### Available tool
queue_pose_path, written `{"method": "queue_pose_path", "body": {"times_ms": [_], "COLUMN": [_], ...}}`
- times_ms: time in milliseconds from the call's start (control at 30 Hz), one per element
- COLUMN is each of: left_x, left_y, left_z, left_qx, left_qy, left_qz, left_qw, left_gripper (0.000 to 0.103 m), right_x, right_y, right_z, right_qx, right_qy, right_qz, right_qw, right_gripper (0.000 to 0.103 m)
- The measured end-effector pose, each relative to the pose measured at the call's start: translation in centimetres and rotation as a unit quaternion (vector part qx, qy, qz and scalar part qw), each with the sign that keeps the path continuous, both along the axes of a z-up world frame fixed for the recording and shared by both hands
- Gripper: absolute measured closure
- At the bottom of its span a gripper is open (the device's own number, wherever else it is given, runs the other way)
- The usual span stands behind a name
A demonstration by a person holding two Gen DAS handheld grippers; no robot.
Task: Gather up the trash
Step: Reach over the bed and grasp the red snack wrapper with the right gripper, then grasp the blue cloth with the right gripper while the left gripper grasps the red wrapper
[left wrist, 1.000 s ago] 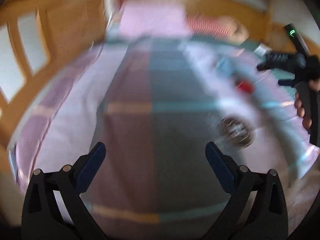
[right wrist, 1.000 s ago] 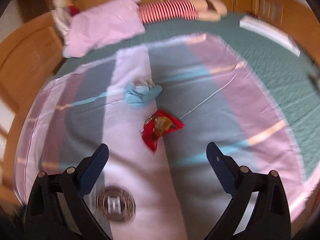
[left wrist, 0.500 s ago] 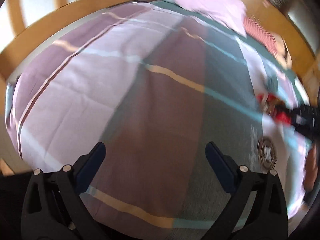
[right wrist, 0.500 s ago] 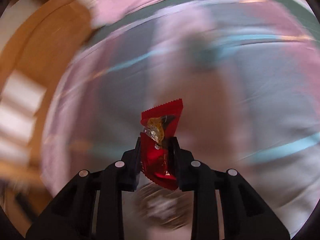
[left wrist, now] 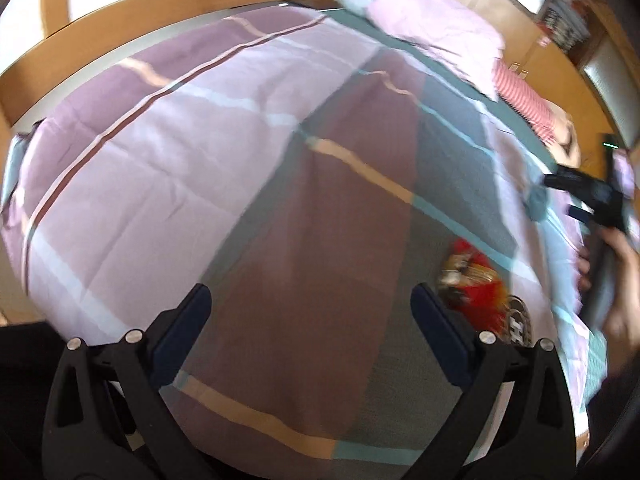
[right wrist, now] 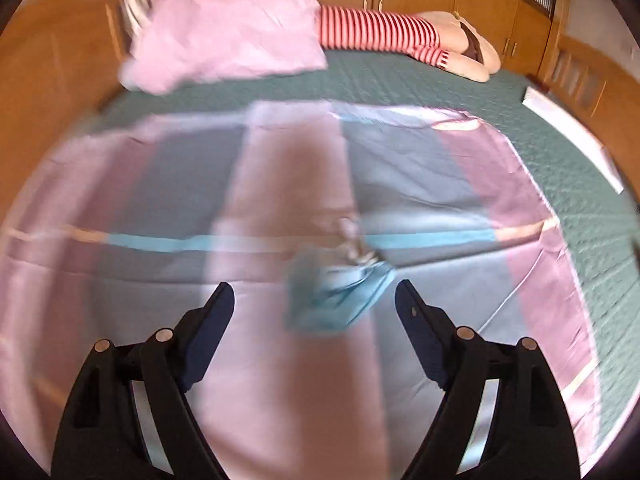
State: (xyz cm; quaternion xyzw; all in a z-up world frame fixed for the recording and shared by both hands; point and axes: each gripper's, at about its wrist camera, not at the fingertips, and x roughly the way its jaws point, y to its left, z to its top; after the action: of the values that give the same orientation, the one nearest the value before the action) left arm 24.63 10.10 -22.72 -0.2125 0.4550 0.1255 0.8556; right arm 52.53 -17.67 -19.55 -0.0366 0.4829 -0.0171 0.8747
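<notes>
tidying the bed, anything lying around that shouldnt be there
Yes, litter on the striped bedspread: a crumpled light-blue wrapper just ahead of the opening, empty right gripper, and a red snack wrapper beside a round dark disc near the bed's edge.

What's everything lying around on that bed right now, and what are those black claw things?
Red wrapper: one, red, on the striped bedspread beside a round dark disc.
Round disc: one, dark with white marks, just right of the wrapper; too blurred to name.
Crumpled blue piece: one, light blue, on the bedspread ahead of the right claw.
Bedspread: one, pink, mauve and grey stripes, over a green mattress cover.
Pillow: one, pink, at the bed's head.
Striped item: one, red and white, beside the pillow.
Left gripper: black, open, empty.
Right gripper: black, jaws opening, nothing gripped.
Hand: one, holding the right gripper.
</notes>
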Motion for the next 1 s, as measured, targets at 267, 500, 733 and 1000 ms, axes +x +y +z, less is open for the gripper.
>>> {"method": "queue_pose_path", "body": {"times_ms": [267,500,733,1000], "left_x": [0.4,3.5,9.3,9.2], "left_y": [-2.1,-3.4,-10.3,-12.7], "left_z": [0.5,1.6,0.3,-1.9], "left_qx": [-0.019,-0.098,-0.019,0.067], "left_qy": [-0.014,-0.033,0.001,0.018], "left_qz": [-0.062,-0.073,-0.184,-0.243], "left_qw": [0.9978,0.9919,0.9828,0.9676], "left_gripper": [0.004,0.004,0.006,0.051], "right_x": [-2.0,-13.1,-24.2,-30.9], "right_y": [0.1,-3.1,-7.3,-9.0], "right_z": [-2.1,5.4,9.0,8.3], "right_qx": [0.004,0.096,0.112,0.112], "right_qy": [0.032,-0.005,-0.015,-0.039], "right_qz": [0.022,0.074,0.071,0.012], "right_qw": [0.999,0.993,0.991,0.993], "right_gripper": [0.089,0.089,0.089,0.089]}}
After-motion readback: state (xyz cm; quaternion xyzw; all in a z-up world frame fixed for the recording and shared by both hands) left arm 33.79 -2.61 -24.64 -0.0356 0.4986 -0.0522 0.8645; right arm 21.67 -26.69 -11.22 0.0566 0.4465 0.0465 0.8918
